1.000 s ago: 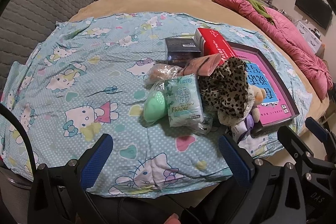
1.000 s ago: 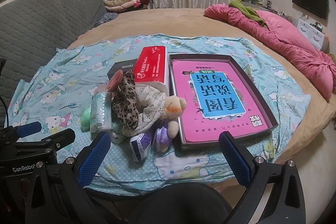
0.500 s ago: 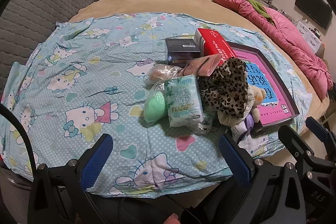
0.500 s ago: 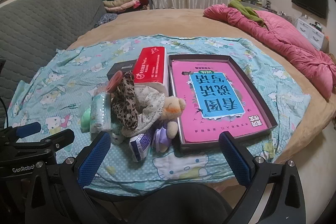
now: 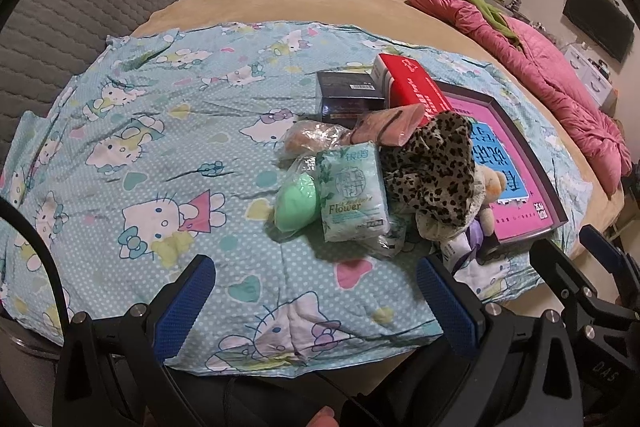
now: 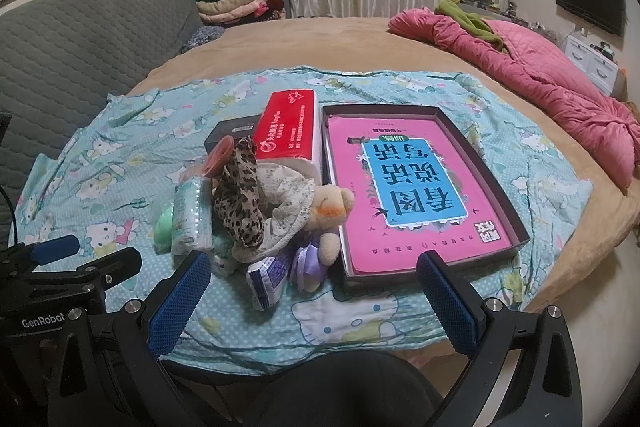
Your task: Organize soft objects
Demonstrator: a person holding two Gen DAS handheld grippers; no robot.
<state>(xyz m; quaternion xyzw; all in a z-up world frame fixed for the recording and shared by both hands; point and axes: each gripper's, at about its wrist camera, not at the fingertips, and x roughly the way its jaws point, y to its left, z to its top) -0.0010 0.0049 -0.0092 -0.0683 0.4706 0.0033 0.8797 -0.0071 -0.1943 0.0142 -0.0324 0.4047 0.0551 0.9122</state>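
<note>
Soft-objects pile (image 6: 256, 203) lies ahead of both tools, left (image 5: 316, 301) & right (image 6: 312, 301), wide open, empty.

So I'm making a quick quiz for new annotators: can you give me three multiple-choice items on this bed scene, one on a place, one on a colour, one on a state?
1. Where does the red tissue box lie?
A. inside the tray
B. beside the tray's left wall, outside it
C. on the pink quilt

2. What colour is the round soft ball next to the Flower tissue pack?
A. green
B. orange
C. black

3. How do the left gripper and right gripper stand?
A. both shut on the teddy bear
B. one shut on a pack, one open
C. both open, holding nothing

Answers:
1 B, the box sits on the sheet against the tray's outer side.
2 A, it shows mint green through its clear wrapper.
3 C, the blue pads are wide apart in each view, with nothing between them.
</note>
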